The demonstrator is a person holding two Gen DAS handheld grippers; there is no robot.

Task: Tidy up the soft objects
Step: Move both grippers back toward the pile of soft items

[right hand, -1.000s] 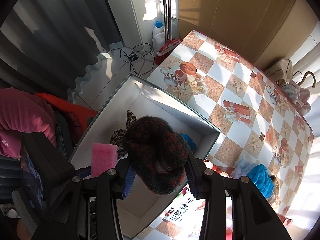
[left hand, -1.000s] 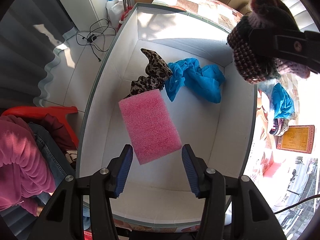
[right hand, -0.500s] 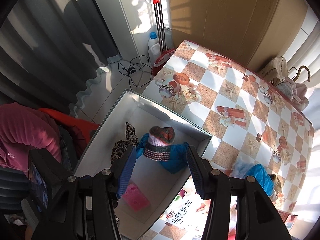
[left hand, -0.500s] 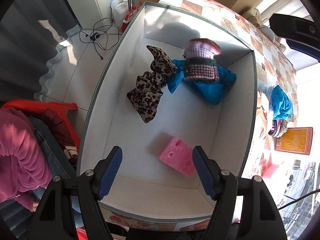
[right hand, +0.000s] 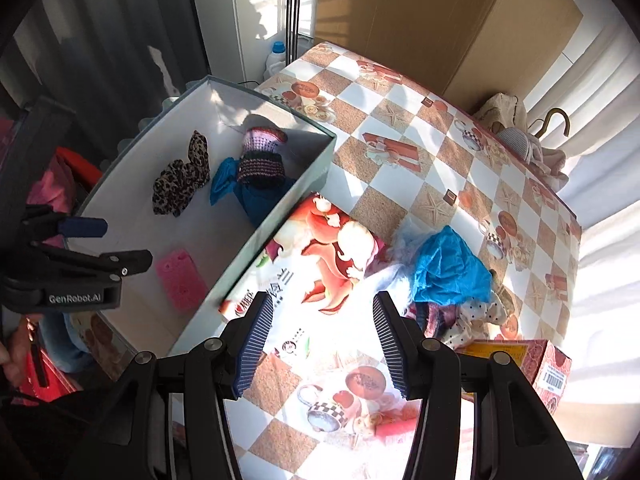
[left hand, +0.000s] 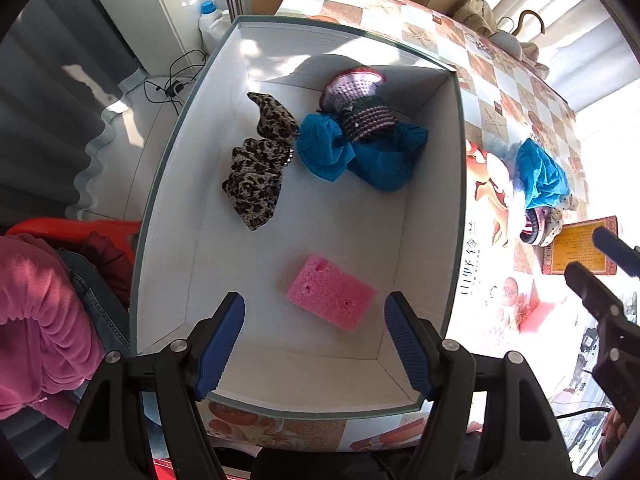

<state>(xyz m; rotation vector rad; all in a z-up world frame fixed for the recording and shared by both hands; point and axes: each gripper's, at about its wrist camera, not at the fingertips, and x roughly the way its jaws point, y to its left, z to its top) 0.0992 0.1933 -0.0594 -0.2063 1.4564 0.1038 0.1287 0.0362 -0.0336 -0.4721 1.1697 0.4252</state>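
Pink sponge (left hand: pixel 331 303), leopard-print cloth (left hand: pixel 259 168), blue cloth (left hand: pixel 360 151) and the knitted hat (left hand: pixel 357 109) on top of it already lie inside the white box (left hand: pixel 434 216), so I judge my sorting well past halfway. My left claw (left hand: pixel 314 346) hangs over the box with its jaws freshly spread and nothing between them, and my right claw (right hand: pixel 320 346), likewise just opened and empty, points down at the bench (right hand: pixel 436 172). Left to gather is the heap beside the box: another blue cloth (right hand: pixel 450 268) over a spotted fabric (right hand: pixel 476 314) and a striped knit piece (left hand: pixel 534 230).
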